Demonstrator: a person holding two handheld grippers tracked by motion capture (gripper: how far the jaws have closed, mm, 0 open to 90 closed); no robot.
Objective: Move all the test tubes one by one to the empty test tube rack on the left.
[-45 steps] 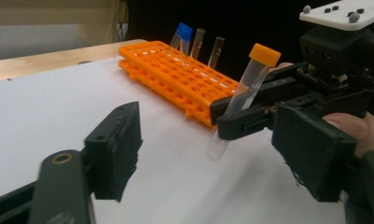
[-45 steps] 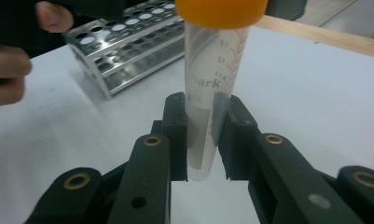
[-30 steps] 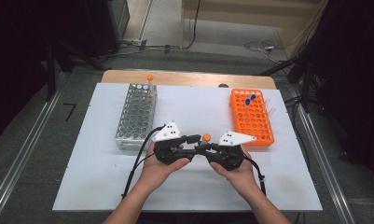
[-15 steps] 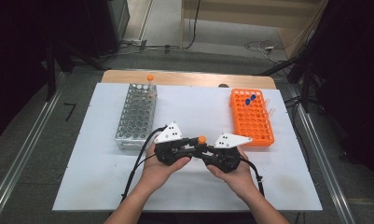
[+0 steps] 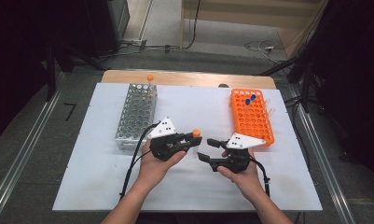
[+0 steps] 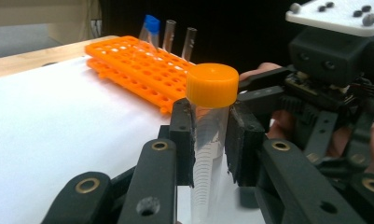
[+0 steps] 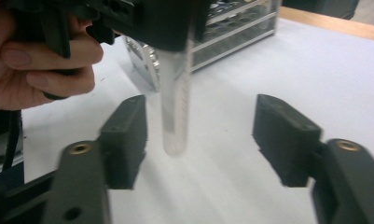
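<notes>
Tube [image 6: 208, 140]: clear plastic, ribbed orange cap, clamped by the left gripper [image 6: 211, 140]. The right gripper view shows its rounded tip. The right gripper [image 7: 198, 135] has just been opening, pads clear of the tube.

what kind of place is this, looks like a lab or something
Probably a lab-style bench rigged for recording handling work: an orange tube rack, a metal tube rack and an orange-capped tube on a white table.

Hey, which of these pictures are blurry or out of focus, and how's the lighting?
High view: sharp, evenly lit white table, dark surroundings. Left gripper view: orange-capped tube sharp, near jaws soft. Right gripper view: tube and jaws blurred, metal rack behind hazy.
</notes>
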